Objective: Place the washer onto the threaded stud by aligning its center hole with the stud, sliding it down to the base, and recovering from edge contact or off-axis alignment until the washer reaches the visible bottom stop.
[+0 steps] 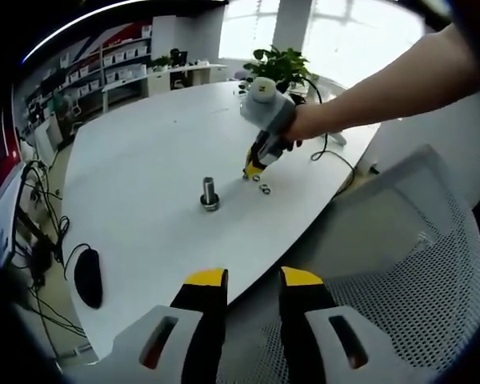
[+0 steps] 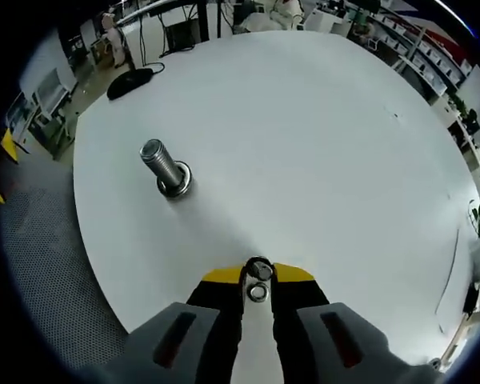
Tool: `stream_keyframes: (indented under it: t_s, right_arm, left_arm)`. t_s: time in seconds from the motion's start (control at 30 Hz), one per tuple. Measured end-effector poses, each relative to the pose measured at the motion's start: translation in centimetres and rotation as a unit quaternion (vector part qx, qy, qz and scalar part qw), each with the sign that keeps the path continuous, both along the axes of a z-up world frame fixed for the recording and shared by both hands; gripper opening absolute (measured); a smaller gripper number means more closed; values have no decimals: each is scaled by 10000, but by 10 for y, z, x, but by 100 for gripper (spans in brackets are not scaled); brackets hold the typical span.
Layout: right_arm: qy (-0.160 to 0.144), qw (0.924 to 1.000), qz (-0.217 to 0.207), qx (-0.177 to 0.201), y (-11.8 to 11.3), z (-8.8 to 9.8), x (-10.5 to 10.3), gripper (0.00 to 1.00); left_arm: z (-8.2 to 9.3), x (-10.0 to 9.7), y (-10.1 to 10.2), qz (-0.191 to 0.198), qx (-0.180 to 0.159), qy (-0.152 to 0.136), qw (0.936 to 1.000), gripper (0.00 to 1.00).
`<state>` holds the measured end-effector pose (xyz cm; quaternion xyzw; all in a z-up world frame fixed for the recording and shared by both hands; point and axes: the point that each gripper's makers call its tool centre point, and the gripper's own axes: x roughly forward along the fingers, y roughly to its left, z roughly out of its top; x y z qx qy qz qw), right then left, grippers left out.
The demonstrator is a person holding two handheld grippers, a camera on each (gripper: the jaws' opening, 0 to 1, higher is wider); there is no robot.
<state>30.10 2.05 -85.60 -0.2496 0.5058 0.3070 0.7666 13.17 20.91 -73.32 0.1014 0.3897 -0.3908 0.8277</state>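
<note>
- The upright threaded steel stud stands on the white oval bench, with a ring-like base at its foot; in the left gripper view the stud sits near the bench's middle.
- The right tongs, yellow-tipped and black, are closed to a narrow gap at the bench surface; a small round steel washer sits between their tips, edge-on contact with the pads likely, though a firm grip cannot be told for sure.
- A second small steel ring lies just behind it, between the tongs' fingers.
- In the left gripper view the right tongs point down at the bench, held by a person's hand, with two small washers lying just beside the tips, near the stud but apart from it.
- The left tongs hang open, holding nothing, over the bench's near edge and a grey mesh chair.
- A black computer mouse lies at the bench's end, well apart from the stud.
</note>
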Motion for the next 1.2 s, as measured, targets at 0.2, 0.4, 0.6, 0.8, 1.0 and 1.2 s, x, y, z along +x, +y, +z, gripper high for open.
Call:
stream_keyframes:
  t_s: [0.2,0.4,0.6,0.8,1.0,1.2]
  right_arm:
    - [84,9999,-42,-62,0,-9,-5,15]
    - [82,9999,-70,-54,-1,-7,-5,16]
    - [64,9999,37,-115,-6,-6,-8,18]
    - [59,9997,137,-213,-11,-5,-13,18]
    - [121,9996,61,-252,-16,-11,-15,20]
    - [141,9995,-283,-34,-16,-12,-15,20]
  left_arm:
    - [-1,0,0,0,29,10,10000,23]
    - [-3,-1,0,-31,56,56,10000,21]
    - [-2,-1,-1,-66,35,48,10000,21]
    - [-2,-3,-2,-114,35,51,9999,21]
    - [-2,-3,-2,-131,52,40,9999,20]
    - [-4,-4,-2,-142,85,97,9998,20]
